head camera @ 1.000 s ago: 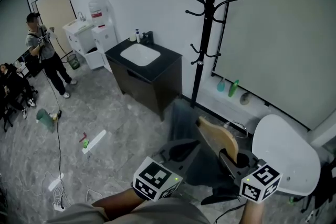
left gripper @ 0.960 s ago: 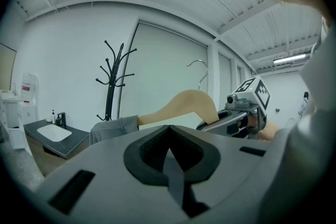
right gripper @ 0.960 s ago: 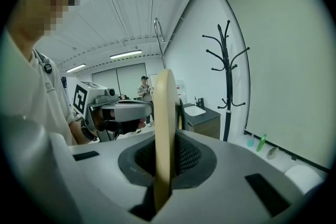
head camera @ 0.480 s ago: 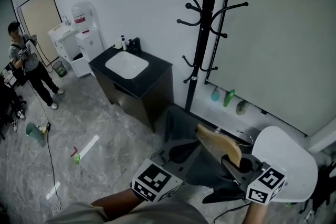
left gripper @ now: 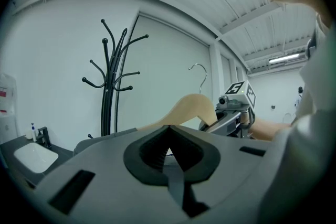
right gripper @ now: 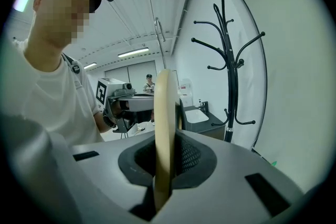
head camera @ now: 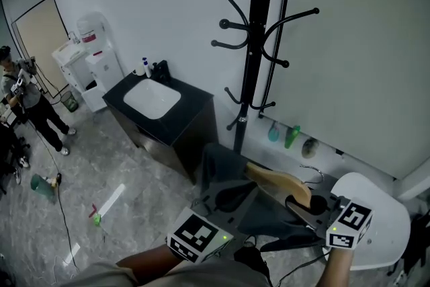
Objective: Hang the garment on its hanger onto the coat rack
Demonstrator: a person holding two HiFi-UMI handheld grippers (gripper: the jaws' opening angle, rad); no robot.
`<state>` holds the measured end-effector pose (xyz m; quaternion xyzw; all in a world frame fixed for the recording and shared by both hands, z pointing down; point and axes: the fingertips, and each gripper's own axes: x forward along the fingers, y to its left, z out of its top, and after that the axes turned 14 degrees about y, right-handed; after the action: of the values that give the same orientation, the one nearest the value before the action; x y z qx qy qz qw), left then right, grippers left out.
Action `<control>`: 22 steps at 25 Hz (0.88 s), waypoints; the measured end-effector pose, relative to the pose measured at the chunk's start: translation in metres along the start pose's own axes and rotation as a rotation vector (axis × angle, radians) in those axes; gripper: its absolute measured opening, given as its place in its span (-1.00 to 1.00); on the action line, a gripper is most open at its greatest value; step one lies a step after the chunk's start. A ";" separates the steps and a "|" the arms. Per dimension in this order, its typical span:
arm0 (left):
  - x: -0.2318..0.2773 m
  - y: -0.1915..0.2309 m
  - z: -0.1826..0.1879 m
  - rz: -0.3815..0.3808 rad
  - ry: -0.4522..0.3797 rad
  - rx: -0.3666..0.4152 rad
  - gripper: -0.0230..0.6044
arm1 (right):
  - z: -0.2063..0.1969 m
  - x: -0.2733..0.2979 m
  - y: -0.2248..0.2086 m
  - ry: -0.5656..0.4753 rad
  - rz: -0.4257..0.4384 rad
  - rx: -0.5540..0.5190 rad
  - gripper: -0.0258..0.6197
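Note:
A black coat rack (head camera: 252, 44) stands against the white wall, ahead of both grippers. My right gripper (head camera: 308, 201) is shut on a wooden hanger (head camera: 279, 181), whose shoulder stands edge-on between the jaws (right gripper: 165, 123). The hanger's metal hook (right gripper: 159, 34) points up. A dark grey garment (head camera: 225, 175) drapes over the hanger's left end. My left gripper (head camera: 228, 197) is shut on the garment's fabric, just left of the hanger (left gripper: 186, 110). The rack (left gripper: 109, 92) is left of the hanger in the left gripper view. In the right gripper view the rack (right gripper: 228, 76) is to the right, apart from the hook.
A black sink cabinet (head camera: 161, 111) stands left of the rack's foot. A white round table (head camera: 379, 218) is at the lower right. Bottles (head camera: 290, 136) sit at the wall base. A water dispenser (head camera: 91, 44), a person (head camera: 17, 94) and floor litter (head camera: 107, 201) are at the left.
The head view has drawn nearer to the coat rack, which now looms larger. Both grippers keep their hold; the right one has shifted a little right and the hanger lies flatter.

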<state>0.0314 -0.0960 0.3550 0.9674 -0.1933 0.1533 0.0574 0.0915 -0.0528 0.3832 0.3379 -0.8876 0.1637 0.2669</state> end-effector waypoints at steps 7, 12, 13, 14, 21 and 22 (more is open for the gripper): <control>0.069 0.044 0.031 0.067 -0.008 -0.008 -0.91 | 0.018 0.008 -0.090 0.033 0.128 -0.081 -0.83; 0.118 0.072 0.057 0.153 -0.016 -0.050 -0.91 | 0.036 0.010 -0.149 0.071 0.247 -0.156 -0.83; 0.127 0.077 0.062 0.174 -0.017 -0.060 -0.91 | 0.040 0.010 -0.160 0.078 0.275 -0.172 -0.83; 0.135 0.081 0.067 0.193 -0.018 -0.069 -0.91 | 0.045 0.009 -0.171 0.084 0.300 -0.187 -0.83; 0.182 0.119 0.085 0.345 -0.027 -0.134 -0.91 | 0.067 0.022 -0.243 0.133 0.478 -0.291 -0.83; 0.186 0.124 0.085 0.365 -0.025 -0.139 -0.91 | 0.069 0.026 -0.252 0.142 0.501 -0.309 -0.83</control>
<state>0.1692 -0.2911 0.3401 0.9118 -0.3764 0.1351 0.0930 0.2228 -0.2797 0.3705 0.0517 -0.9368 0.1107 0.3278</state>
